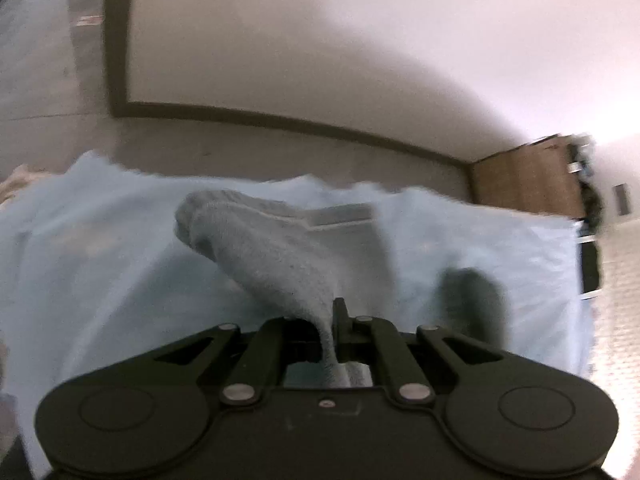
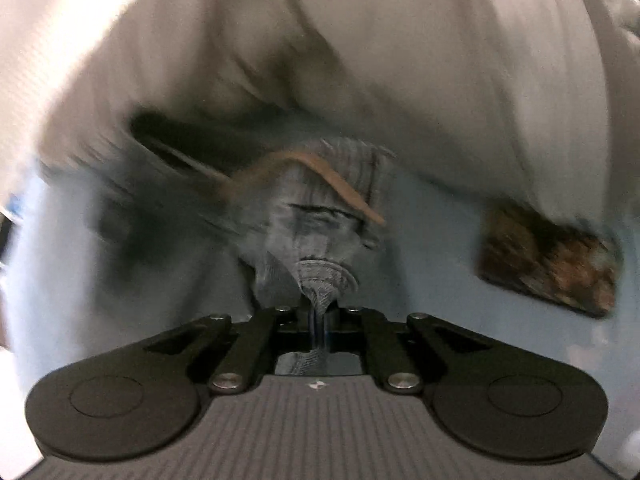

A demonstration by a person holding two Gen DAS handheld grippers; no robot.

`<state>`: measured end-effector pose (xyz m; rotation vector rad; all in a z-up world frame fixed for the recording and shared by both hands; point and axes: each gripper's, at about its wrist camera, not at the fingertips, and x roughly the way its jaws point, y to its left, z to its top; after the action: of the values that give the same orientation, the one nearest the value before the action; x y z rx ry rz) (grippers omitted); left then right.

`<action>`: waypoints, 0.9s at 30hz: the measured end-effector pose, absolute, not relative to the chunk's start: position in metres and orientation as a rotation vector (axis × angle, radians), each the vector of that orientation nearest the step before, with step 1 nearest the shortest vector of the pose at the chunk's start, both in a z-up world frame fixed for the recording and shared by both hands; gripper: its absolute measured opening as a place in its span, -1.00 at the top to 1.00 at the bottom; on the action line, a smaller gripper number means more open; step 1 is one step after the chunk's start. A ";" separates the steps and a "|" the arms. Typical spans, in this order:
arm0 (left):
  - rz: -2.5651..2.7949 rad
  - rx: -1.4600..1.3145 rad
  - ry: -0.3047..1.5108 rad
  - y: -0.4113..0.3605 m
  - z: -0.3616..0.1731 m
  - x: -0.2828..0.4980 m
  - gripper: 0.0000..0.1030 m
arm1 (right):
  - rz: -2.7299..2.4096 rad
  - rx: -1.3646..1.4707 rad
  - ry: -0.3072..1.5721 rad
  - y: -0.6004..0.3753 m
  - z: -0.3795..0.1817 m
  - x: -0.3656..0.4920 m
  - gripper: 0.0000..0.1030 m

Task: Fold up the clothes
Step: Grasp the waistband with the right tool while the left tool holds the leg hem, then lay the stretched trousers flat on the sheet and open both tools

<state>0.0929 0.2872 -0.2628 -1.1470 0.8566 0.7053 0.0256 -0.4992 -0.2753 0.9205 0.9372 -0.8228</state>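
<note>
In the left wrist view my left gripper [image 1: 334, 320] is shut on a grey sock-like knit piece [image 1: 256, 248], which stretches up and left from the jaws above a light blue sheet [image 1: 100, 264]. In the right wrist view my right gripper [image 2: 318, 312] is shut on a ribbed blue-grey knit garment [image 2: 316, 220] with a tan band [image 2: 332, 180] across it. The cloth bunches into the jaws and hangs in front of the camera. Both views are blurred by motion.
A dark blurred shape [image 1: 472, 300] lies on the sheet at right. A wooden cabinet [image 1: 528, 176] stands at the far right by a pale wall. A mottled brown folded item [image 2: 548, 260] lies on the sheet. A big pale grey cloth [image 2: 400, 60] fills the background.
</note>
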 end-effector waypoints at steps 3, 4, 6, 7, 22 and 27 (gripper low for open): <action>0.728 -1.159 0.902 0.286 -0.278 0.079 0.89 | -0.830 0.897 1.026 -0.492 -0.304 0.018 0.86; 0.730 -1.165 0.901 0.285 -0.279 0.075 0.84 | -0.841 0.902 1.026 -0.491 -0.304 0.018 0.85; 0.732 -1.182 0.907 0.283 -0.278 0.070 0.76 | -0.859 0.907 1.024 -0.487 -0.301 0.019 0.75; 0.729 -1.197 0.911 0.283 -0.276 0.068 0.63 | -0.858 0.899 1.037 -0.485 -0.296 0.022 0.71; 0.662 -1.421 0.884 0.300 -0.211 0.093 -0.23 | -0.784 0.710 1.013 -0.406 -0.217 0.028 -0.18; 0.647 -1.373 0.991 0.312 -0.231 0.086 -0.24 | -0.721 0.670 1.033 -0.357 -0.207 0.037 -0.18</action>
<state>0.0864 0.3125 -0.2307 -1.3733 0.9912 0.6475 0.0373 -0.3571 -0.2074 0.6700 1.0328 -0.7215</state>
